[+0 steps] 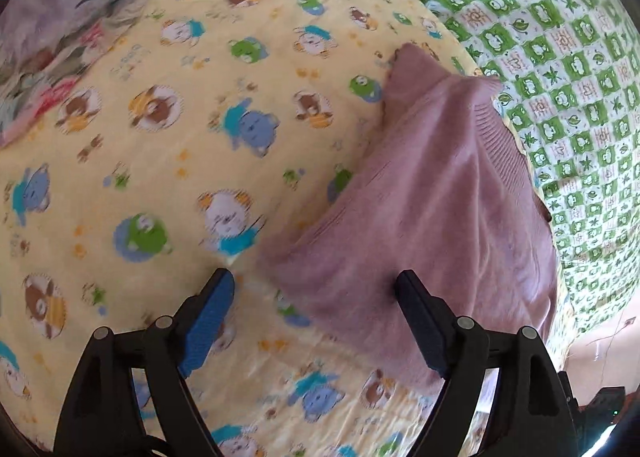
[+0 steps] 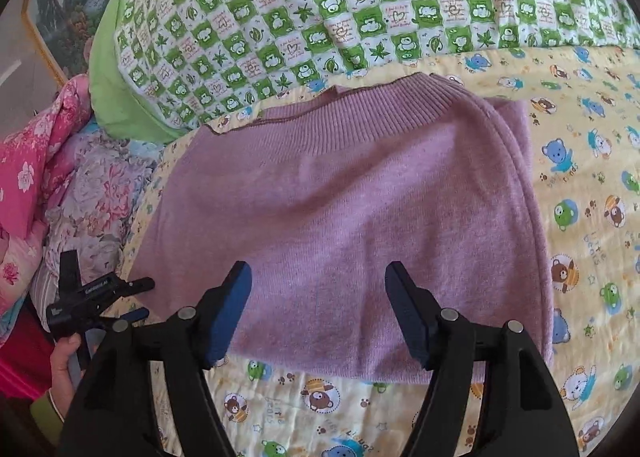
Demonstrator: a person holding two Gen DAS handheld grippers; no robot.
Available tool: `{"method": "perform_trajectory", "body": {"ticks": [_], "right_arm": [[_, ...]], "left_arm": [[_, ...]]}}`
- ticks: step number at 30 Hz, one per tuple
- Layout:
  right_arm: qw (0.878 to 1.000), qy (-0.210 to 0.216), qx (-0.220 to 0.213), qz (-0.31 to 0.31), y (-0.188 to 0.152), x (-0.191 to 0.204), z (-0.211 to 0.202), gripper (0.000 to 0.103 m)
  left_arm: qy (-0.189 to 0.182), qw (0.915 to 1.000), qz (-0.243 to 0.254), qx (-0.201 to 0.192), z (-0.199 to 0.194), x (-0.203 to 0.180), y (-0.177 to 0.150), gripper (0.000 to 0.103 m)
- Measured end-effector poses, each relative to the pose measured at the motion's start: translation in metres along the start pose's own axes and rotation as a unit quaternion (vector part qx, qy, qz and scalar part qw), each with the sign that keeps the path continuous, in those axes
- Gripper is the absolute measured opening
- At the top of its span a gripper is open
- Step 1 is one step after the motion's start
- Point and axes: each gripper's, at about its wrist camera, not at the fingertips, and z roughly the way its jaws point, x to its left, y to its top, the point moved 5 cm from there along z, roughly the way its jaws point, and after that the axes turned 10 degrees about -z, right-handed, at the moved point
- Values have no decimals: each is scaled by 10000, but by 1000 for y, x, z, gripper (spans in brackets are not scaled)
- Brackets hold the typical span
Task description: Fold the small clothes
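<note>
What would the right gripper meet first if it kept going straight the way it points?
Most likely the pink sweater. The right gripper is open with nothing between its fingers, and the folded sweater fills the view just ahead, lying on the yellow bear-print sheet. How far off it is stays unclear.

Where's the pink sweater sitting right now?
The pink sweater lies folded on the yellow bear-print sheet, centred ahead of the open right gripper, its ribbed band toward the green checked quilt. In the left wrist view it is right of centre.

Mauve knit sweater (image 2: 344, 217) folded flat on yellow bear-print sheet (image 2: 580, 185).
</note>
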Motion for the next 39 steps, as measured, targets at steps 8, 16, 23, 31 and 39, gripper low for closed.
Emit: {"method": "perform_trajectory", "body": {"ticks": [8, 16, 23, 31, 39], "right_arm": [[9998, 120, 112, 120, 0, -7, 8, 70], [9992, 20, -67, 390, 1, -31, -6, 70], [9965, -79, -389, 730, 13, -62, -28, 70], [9924, -90, -550, 1095, 37, -105, -46, 70], [9951, 387, -275, 873, 54, -90, -8, 70]], "left_arm": [[-209, 9998, 49, 45, 20, -37, 12, 44], [-305, 9912, 1199, -472, -19, -104, -1, 16], [-1169, 9496, 2871, -476, -55, -223, -71, 16], [-1199, 8985, 4201, 434, 12, -262, -184, 17], [-1236, 8995, 4047, 1087, 35, -244, -191, 51]]}}
